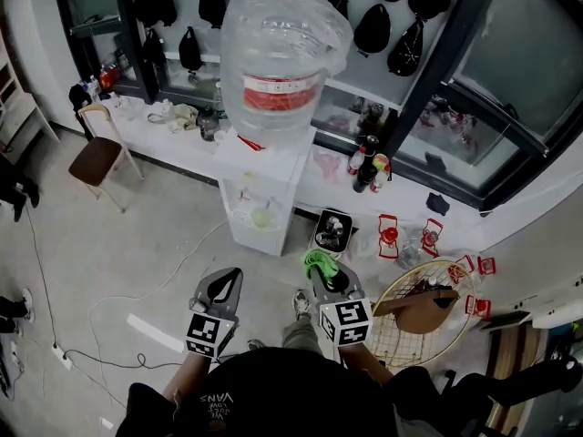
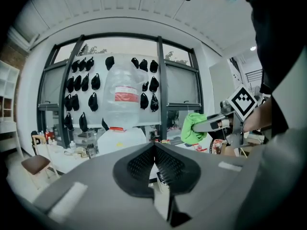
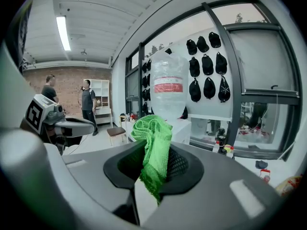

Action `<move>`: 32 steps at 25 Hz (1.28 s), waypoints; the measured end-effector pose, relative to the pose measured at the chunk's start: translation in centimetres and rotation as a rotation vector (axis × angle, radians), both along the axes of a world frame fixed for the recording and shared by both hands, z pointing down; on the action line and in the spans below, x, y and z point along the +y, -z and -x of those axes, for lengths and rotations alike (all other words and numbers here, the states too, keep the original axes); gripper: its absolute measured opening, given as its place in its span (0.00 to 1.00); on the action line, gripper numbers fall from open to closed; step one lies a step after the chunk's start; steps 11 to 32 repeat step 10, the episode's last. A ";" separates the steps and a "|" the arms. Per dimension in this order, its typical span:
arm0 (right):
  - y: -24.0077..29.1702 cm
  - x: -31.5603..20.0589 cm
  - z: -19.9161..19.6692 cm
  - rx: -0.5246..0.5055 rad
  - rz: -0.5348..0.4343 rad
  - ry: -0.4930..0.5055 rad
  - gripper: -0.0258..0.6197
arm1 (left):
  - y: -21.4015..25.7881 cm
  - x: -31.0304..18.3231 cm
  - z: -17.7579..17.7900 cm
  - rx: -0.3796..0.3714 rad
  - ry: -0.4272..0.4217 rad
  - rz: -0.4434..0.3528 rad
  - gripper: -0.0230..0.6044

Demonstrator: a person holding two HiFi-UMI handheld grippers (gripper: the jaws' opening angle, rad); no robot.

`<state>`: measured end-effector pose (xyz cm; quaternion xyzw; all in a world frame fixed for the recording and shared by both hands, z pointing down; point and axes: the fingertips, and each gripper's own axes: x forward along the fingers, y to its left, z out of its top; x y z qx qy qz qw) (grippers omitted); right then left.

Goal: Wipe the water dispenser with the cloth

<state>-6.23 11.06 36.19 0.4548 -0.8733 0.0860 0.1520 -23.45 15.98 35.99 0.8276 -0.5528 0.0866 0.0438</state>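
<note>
The water dispenser (image 1: 262,203) is a white cabinet against the window ledge, with a large clear bottle (image 1: 281,57) with a red label on top. It stands straight ahead in the left gripper view (image 2: 120,137) and in the right gripper view (image 3: 184,128). My right gripper (image 1: 322,268) is shut on a bright green cloth (image 3: 153,150), which bunches out above its jaws (image 1: 319,262). My left gripper (image 1: 221,285) is shut with nothing between its jaws (image 2: 154,150). Both grippers are held in front of the dispenser, apart from it.
A brown chair (image 1: 98,153) stands at the left by the white ledge (image 1: 173,139). Bottles (image 1: 368,164), red-and-white items (image 1: 389,235) and a round wire rack (image 1: 414,317) lie at the right. Cables (image 1: 109,317) run over the floor. Two people (image 3: 88,102) stand far off.
</note>
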 end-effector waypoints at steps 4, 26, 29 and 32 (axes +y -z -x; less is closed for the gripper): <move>0.1 0.4 0.2 0.009 -0.002 0.008 0.18 | -0.2 0.4 0.4 0.003 0.019 0.012 0.04; 0.7 1.3 0.5 0.020 -0.010 0.022 0.18 | -0.3 1.3 0.9 0.024 0.044 0.030 0.04; 0.7 1.3 0.5 0.020 -0.010 0.022 0.18 | -0.3 1.3 0.9 0.024 0.044 0.030 0.04; 0.7 1.3 0.5 0.020 -0.010 0.022 0.18 | -0.3 1.3 0.9 0.024 0.044 0.030 0.04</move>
